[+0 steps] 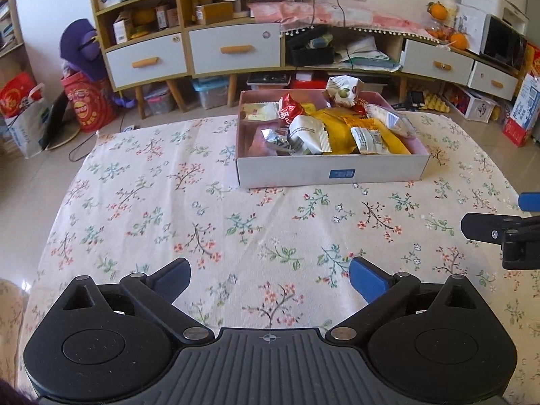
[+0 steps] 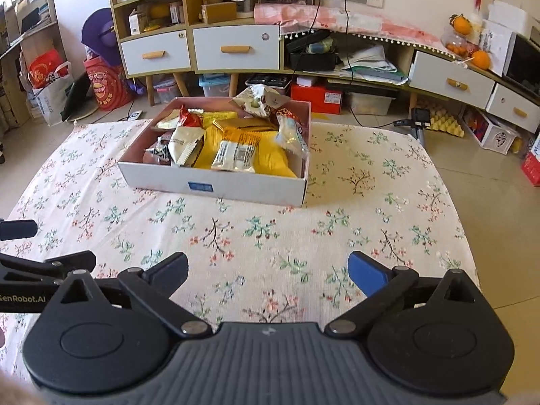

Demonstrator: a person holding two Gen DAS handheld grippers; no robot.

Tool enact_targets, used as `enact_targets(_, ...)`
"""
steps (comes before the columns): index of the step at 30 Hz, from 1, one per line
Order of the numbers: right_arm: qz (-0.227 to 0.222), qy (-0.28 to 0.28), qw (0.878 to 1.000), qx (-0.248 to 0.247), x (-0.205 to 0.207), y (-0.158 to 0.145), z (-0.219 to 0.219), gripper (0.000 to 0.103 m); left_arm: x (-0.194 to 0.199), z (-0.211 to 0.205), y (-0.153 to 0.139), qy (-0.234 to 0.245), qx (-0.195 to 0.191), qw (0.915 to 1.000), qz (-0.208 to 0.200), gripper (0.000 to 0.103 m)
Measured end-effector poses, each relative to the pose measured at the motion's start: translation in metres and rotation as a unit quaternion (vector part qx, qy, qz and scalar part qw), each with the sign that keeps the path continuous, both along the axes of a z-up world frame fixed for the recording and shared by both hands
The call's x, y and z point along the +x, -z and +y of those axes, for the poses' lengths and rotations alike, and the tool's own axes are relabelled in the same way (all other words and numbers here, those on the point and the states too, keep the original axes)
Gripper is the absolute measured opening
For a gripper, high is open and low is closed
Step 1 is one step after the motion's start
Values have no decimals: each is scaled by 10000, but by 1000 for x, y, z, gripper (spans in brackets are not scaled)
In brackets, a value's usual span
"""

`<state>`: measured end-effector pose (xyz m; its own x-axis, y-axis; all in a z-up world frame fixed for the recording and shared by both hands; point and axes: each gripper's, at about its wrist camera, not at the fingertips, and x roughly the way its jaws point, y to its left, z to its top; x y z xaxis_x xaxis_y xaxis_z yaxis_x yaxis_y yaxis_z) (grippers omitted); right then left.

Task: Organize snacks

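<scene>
A white cardboard box [image 1: 330,170] with a pink lining stands on the flowered tablecloth [image 1: 168,202], heaped with several snack packets: yellow bags [image 1: 341,128], a white pouch [image 1: 308,131], a red packet [image 1: 290,108]. The right wrist view shows the same box [image 2: 216,185] to the upper left of centre. My left gripper [image 1: 270,278] hovers over bare cloth well short of the box, open, nothing between its blue pads. My right gripper [image 2: 268,275] is likewise open and empty, and its fingers [image 1: 492,229] show at the right edge of the left wrist view.
Behind the table stands a long low cabinet [image 1: 233,50] with white drawers, a fan, shelves of papers and oranges. Bags and storage bins [image 1: 87,104] sit on the tiled floor. The table's far edge lies just behind the box, and the cloth reaches its sides.
</scene>
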<state>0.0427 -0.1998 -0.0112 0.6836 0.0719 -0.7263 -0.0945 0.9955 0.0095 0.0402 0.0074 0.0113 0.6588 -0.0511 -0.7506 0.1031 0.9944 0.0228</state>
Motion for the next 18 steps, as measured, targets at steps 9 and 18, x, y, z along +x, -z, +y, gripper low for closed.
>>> enact_targets(9,-123,-194,9997,2,-15,-6,11,103,-12,-6,-4,-168,-112,9998,36,102)
enact_targets(18,-80,-82,9999,-109,-14,-1,9,103,-12,-5,-5,-385,-103,9992,89,102)
